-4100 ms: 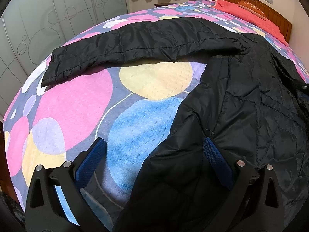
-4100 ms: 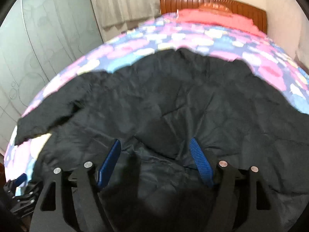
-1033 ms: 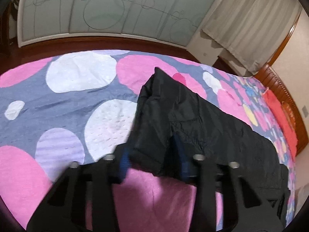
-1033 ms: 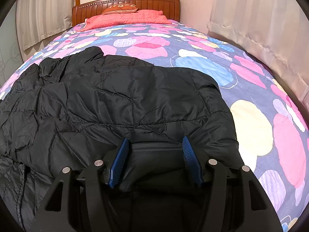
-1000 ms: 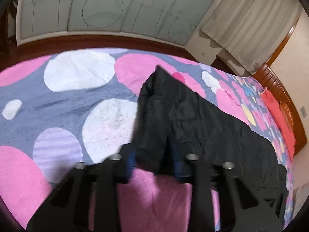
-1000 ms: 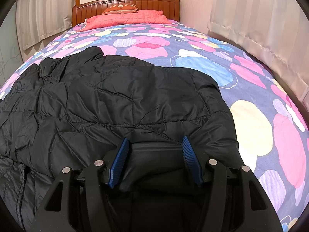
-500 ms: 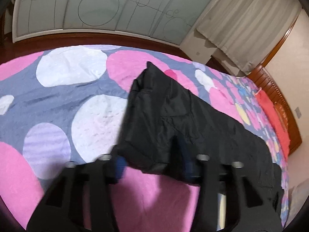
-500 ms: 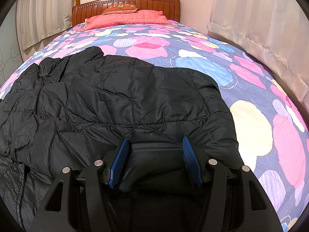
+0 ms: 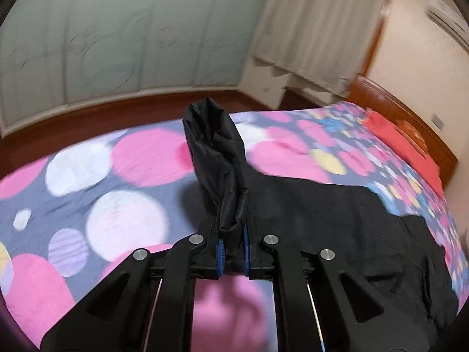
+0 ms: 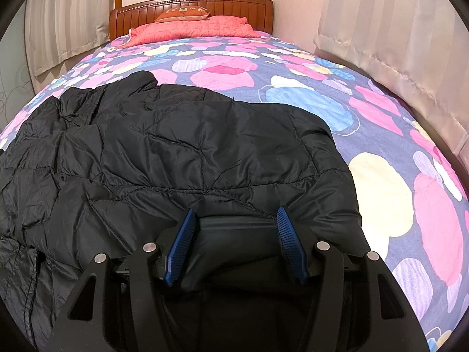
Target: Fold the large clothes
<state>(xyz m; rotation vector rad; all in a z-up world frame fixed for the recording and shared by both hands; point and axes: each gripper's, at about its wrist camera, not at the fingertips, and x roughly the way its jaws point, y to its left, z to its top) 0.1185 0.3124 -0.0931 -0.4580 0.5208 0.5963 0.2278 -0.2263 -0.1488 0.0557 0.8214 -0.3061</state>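
A black quilted jacket point(image 10: 176, 146) lies spread on the bed's spotted cover point(image 10: 322, 102). In the left wrist view its sleeve point(image 9: 217, 152) stands up off the cover, bunched and lifted by its end. My left gripper point(image 9: 232, 234) is closing tight there, with the blue pads pressing the cuff fabric. The jacket's body point(image 9: 337, 214) stretches away to the right behind it. My right gripper point(image 10: 236, 217) rests low on the jacket's near edge. Its jaws stand half wide, and a thick fold of the jacket fills the gap and touches both pads.
A red quilt with a pillow point(image 10: 190, 29) lies before the wooden headboard point(image 10: 190, 3). Curtains point(image 10: 395, 44) hang along the right side of the bed. Frosted wardrobe doors point(image 9: 117, 44) and a strip of wooden floor point(image 9: 88, 111) lie beyond the bed's left edge.
My left gripper has shut on the sleeve end and risen, pulling the sleeve up off the cover; that view is now blurred. My right gripper and the jacket body look unchanged.
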